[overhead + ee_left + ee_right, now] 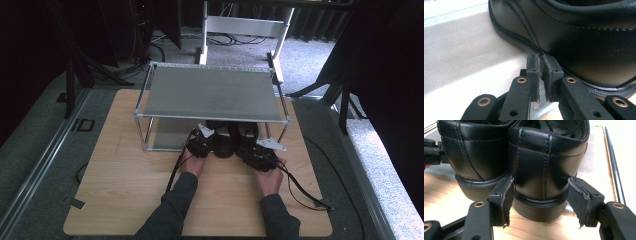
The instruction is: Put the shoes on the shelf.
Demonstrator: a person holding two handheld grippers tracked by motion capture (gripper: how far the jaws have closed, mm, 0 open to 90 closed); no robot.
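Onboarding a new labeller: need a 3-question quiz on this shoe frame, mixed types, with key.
1. True or false: the left gripper has its jaws pressed together beside the left shoe.
2. The right gripper has its jaws: A) clamped on a lace, B) open on either side of the right shoe heel, C) shut on nothing.
3. Where do the shoes stand relative to the rack?

Key: 1 true; 2 B; 3 at its front, on the lower shelf under the top shelf, heels toward the person.
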